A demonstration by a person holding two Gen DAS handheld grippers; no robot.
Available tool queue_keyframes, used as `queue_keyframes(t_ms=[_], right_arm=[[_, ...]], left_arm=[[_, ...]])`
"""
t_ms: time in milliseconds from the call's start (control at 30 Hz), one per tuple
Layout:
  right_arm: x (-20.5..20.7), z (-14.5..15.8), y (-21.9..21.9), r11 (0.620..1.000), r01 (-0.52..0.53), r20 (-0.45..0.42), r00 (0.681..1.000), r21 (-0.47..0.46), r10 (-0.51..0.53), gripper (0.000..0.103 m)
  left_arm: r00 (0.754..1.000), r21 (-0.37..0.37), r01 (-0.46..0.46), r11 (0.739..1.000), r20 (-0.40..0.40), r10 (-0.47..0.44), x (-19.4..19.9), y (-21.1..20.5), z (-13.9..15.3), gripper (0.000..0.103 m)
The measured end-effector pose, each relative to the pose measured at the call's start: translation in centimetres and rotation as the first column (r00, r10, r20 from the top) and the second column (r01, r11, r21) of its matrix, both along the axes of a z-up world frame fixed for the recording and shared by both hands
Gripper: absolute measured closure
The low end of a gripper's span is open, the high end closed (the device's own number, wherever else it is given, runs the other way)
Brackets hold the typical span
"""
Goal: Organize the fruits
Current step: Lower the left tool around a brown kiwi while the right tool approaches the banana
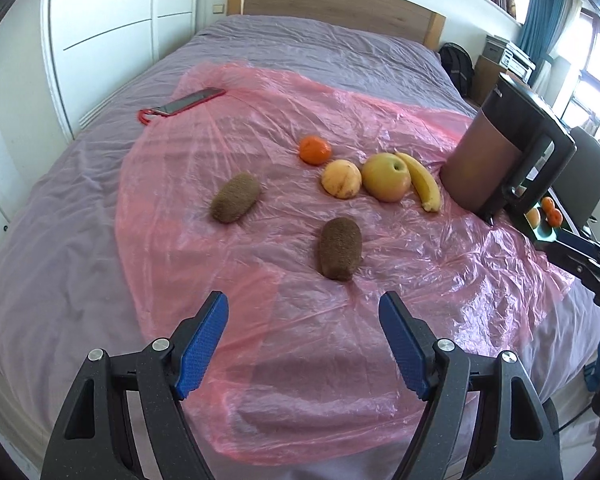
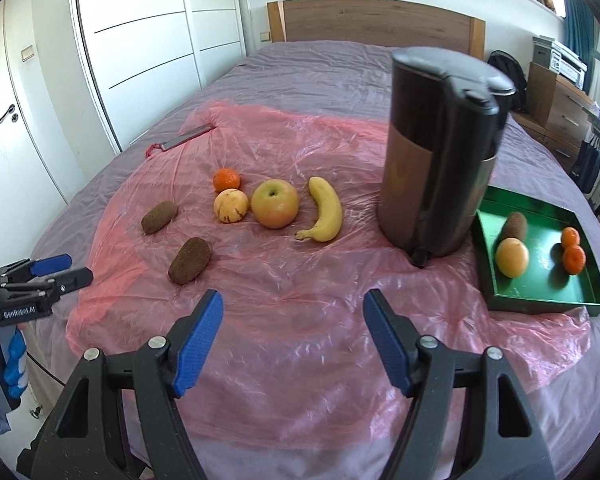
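On the pink plastic sheet [image 2: 300, 300] lie two brown kiwis [image 2: 189, 260] [image 2: 159, 216], a mandarin [image 2: 226, 180], a yellow-orange fruit [image 2: 231, 205], an apple [image 2: 275, 203] and a banana [image 2: 325, 210]. A green tray [image 2: 540, 288] at the right holds a kiwi [image 2: 515, 225], an orange fruit [image 2: 511, 257] and two mandarins [image 2: 573, 259]. My left gripper [image 1: 303, 320] is open and empty, just short of the nearer kiwi [image 1: 340, 247]. My right gripper [image 2: 293, 316] is open and empty over bare sheet. The left gripper also shows in the right wrist view [image 2: 60, 270].
A tall dark kettle [image 2: 440, 152] stands between the loose fruit and the tray. A red phone [image 1: 188, 101] lies at the sheet's far left. The purple bed [image 1: 300, 40] ends at a wooden headboard [image 2: 376, 20]; white wardrobes [image 2: 148, 32] stand to the left.
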State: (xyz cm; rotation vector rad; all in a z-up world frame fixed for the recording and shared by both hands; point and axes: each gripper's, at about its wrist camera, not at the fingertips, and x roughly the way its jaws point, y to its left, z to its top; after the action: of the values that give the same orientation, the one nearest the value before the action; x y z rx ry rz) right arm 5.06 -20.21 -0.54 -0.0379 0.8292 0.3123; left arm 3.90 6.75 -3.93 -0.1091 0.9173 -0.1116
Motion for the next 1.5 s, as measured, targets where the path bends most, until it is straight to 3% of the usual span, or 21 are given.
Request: queue_keyframes(t_ms=[333, 700, 833, 1167, 1500], right_arm=[[6.8, -3.6, 2.5, 0.999, -0.034, -0.06, 0.998, -0.003, 0.034, 0.0], [13.8, -6.6, 3.2, 0.999, -0.03, -0.069, 0.997, -0.012, 0.029, 0.0], [15.5, -7.7, 3.3, 1.0, -0.02, -0.074, 0.997, -0.017, 0.019, 0.0], [18.8, -9.9, 3.1, 1.0, 0.009, -0.094, 0.996, -0.007, -0.01, 0.0], [21.1, -11.8, 3.0, 0.999, 0.04, -0.137, 0.99, -0.023, -0.043, 0.003]], left_arm=[[0.994, 0.015, 0.069, 0.998, -0.083, -0.067, 5.6, -3.7, -4.1, 0.03], [0.987, 0.036, 0.053, 0.998, -0.153, -0.047, 10.3, -4.6, -8.4, 0.031], [0.988, 0.041, 0.05, 0.998, -0.149, -0.044, 10.9, -4.7, -8.9, 0.032], [0.992, 0.062, 0.031, 0.998, -0.124, -0.023, 10.9, -4.9, -9.0, 0.049], [0.991, 0.083, 0.053, 0.995, -0.129, -0.042, 11.1, -5.4, -9.8, 0.05]])
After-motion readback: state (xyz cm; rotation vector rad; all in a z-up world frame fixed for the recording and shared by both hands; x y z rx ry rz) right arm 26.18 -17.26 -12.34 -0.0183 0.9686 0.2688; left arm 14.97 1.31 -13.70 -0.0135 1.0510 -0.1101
